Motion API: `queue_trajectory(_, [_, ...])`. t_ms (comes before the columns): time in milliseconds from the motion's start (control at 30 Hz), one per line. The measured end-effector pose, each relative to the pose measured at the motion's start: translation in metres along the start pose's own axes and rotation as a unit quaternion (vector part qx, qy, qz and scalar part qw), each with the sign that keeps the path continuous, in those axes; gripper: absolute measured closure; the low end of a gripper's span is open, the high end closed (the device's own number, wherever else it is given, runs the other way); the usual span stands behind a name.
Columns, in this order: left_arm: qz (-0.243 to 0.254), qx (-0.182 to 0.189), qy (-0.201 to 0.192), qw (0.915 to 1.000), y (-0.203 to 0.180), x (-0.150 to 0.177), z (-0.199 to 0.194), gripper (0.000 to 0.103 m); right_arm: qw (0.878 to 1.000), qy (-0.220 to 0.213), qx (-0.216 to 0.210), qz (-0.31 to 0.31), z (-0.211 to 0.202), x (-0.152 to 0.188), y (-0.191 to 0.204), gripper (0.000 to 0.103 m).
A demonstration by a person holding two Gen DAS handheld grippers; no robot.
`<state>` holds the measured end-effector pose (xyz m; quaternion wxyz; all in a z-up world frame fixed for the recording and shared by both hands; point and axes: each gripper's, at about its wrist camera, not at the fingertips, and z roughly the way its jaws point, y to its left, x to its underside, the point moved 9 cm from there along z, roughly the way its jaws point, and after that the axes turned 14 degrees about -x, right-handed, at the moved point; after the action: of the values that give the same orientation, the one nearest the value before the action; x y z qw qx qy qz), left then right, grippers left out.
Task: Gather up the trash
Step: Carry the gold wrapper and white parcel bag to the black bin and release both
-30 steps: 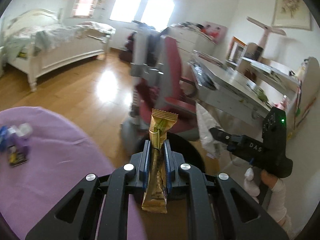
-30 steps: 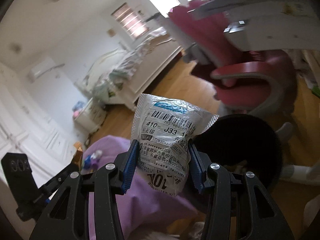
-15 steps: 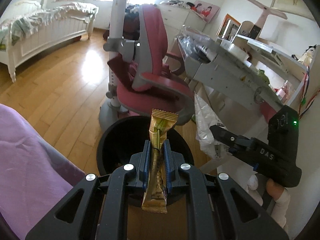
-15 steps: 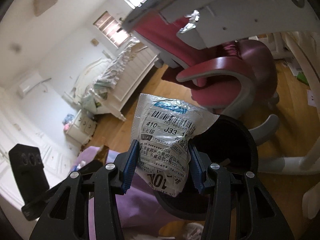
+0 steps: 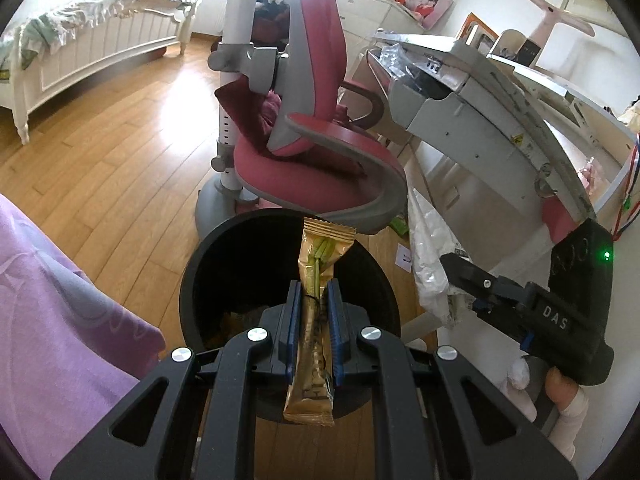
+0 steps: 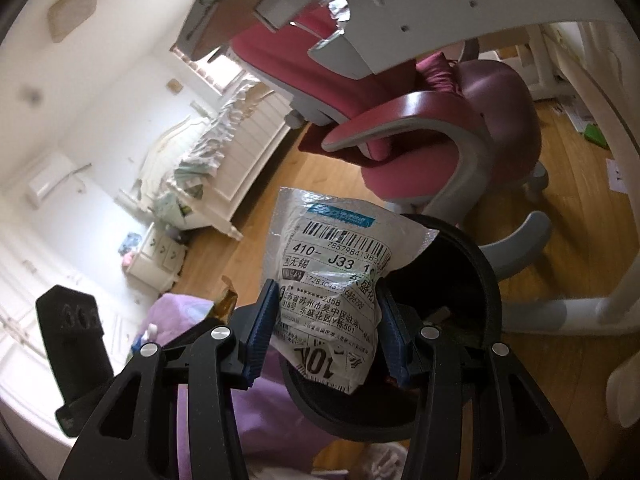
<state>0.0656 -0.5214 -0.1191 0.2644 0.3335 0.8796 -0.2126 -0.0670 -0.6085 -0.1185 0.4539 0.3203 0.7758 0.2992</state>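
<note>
My left gripper (image 5: 313, 294) is shut on a gold snack wrapper (image 5: 316, 320) and holds it upright over the near rim of a round black trash bin (image 5: 208, 264) on the floor. My right gripper (image 6: 326, 300) is shut on a crumpled white plastic mailer bag (image 6: 332, 280) with a barcode label, held just above and left of the same bin (image 6: 486, 276). In the left wrist view the right gripper (image 5: 460, 276) and its bag (image 5: 430, 264) show to the right of the bin. Some trash lies in the bin's bottom.
A pink and grey desk chair (image 5: 320, 148) stands just behind the bin, with a grey tilted desk (image 5: 472, 92) to the right. A purple cloth (image 5: 52, 300) covers the surface at the left. A white bed (image 5: 92, 48) stands far left on the wooden floor.
Both grippers have moved from over the purple cloth toward the black bin, which now sits closer and lower in both views. Both still hold their trash.
</note>
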Motion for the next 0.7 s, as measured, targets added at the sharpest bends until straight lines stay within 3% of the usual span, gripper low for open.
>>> queue_trajectory(267, [0.013,-0.017,0.011,0.9997,-0.005,-0.002,0.012,0.085,1.0,0.007,0.003,0.009,0.006,0.004,-0.006,0.052])
queue_trajectory(300, [0.015,-0.025,0.016,0.9994,-0.005,-0.002,0.013,0.076,1.0,0.009,0.003,0.011,0.007,0.005,-0.007,0.048])
queue_trajectory(333, [0.016,-0.035,0.02,0.9991,-0.003,-0.002,0.014,0.053,1.0,0.009,0.004,0.012,0.006,0.005,-0.006,0.042])
queue_trajectory(367, [0.015,-0.042,0.02,0.9988,-0.002,-0.003,0.013,0.04,1.0,0.006,0.01,0.014,0.005,0.004,-0.008,0.038])
queue_trajectory(400, [0.011,-0.052,0.008,0.9985,0.001,-0.005,0.009,0.021,1.0,0.004,0.012,0.015,0.004,0.004,-0.009,0.025])
queue_trajectory(433, [0.006,-0.059,-0.013,0.9981,0.004,-0.007,0.001,0.015,1.0,0.001,0.014,0.016,0.003,0.004,-0.009,0.018])
queue_trajectory(700, [-0.014,-0.055,-0.044,0.9975,0.026,-0.004,-0.046,0.015,1.0,0.012,0.01,0.005,0.008,0.013,0.009,0.018])
